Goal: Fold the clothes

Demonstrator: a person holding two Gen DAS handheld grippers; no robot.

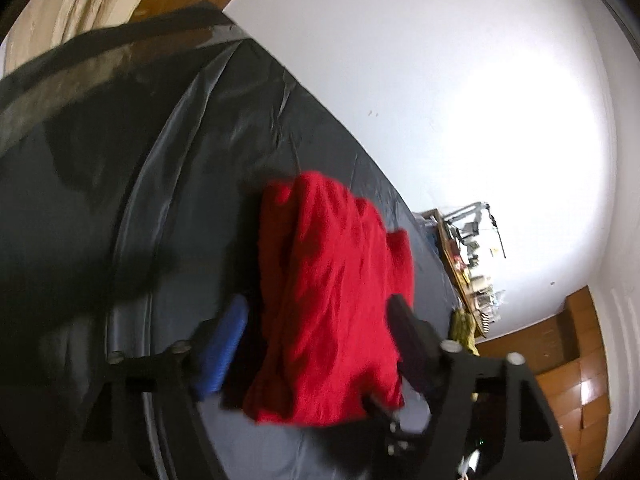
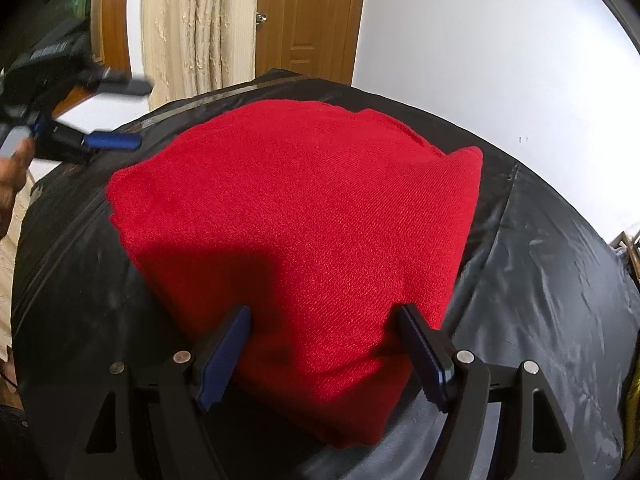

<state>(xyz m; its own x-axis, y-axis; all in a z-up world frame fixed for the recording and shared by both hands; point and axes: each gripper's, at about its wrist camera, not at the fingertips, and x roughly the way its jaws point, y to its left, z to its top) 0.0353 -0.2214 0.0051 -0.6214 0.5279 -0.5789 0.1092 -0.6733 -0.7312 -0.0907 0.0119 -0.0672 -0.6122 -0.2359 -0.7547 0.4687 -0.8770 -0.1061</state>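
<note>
Red ribbed-knit garment [image 2: 296, 216], folded into a blunt block, lies on the glossy black sheet [image 2: 540, 280]. Your right gripper [image 2: 324, 340] gapes around its six-o'clock edge, pads off; your left gripper [image 2: 136, 114], at ten o'clock, hangs spread, empty.

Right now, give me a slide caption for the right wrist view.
Folded red garment on a black sheet, right gripper open around its near edge.

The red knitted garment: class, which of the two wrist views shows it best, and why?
The right wrist view. There the red knitted garment lies folded on the black cover, sharp, its whole top face and knit visible. The left wrist view shows it blurred, narrower and rumpled, its lower corner behind the gripper's frame.
</note>
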